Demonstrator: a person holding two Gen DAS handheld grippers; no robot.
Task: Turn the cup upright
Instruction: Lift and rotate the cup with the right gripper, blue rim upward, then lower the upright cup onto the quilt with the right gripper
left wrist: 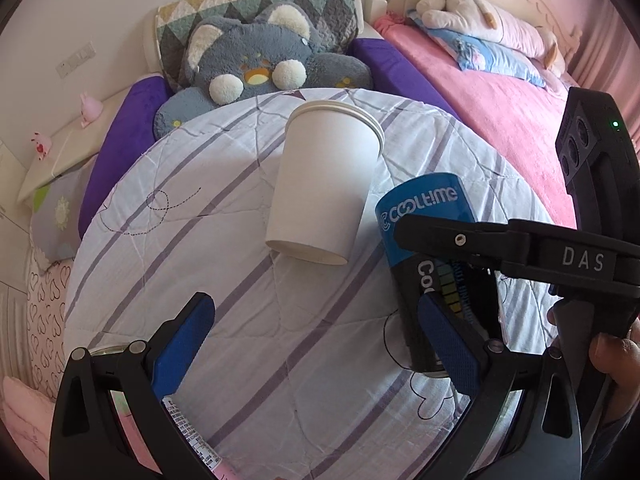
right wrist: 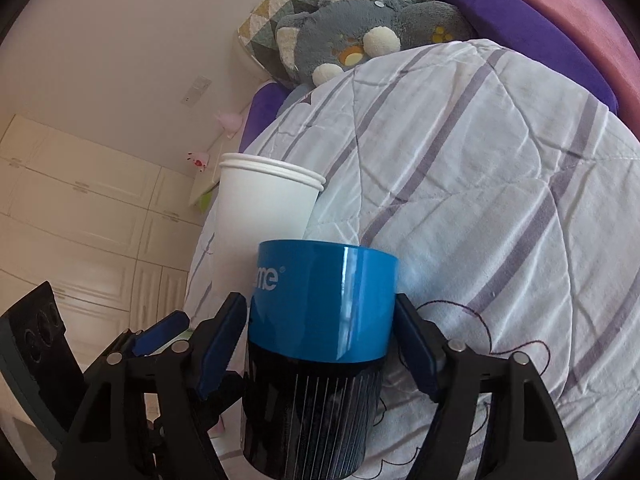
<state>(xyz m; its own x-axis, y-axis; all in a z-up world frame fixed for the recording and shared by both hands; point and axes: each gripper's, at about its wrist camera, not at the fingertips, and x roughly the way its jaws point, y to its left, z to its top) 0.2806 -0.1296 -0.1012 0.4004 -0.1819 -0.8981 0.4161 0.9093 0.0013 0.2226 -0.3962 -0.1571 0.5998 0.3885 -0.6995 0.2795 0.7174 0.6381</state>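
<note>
A blue and black Cooltime cup (right wrist: pixel 320 344) stands on the striped quilt (right wrist: pixel 480 184) between the fingers of my right gripper (right wrist: pixel 320 344), whose blue pads (right wrist: pixel 218 348) sit at both its sides; I cannot tell if they touch it. The cup also shows in the left wrist view (left wrist: pixel 424 216), with the right gripper (left wrist: pixel 500 240) across it. A stack of white paper cups (left wrist: pixel 324 184) leans on the quilt just left of it, rim uppermost; it also shows in the right wrist view (right wrist: pixel 264 208). My left gripper (left wrist: pixel 316 344) is open and empty, below the paper cups.
A grey koala plush (left wrist: pixel 260 60) and a patchwork pillow (left wrist: pixel 256 4) lie behind the quilt. Purple bolsters (left wrist: pixel 120 148) edge it. A pink bed (left wrist: pixel 500 120) with a plush toy lies to the right. White cupboards (right wrist: pixel 80 220) stand to the left.
</note>
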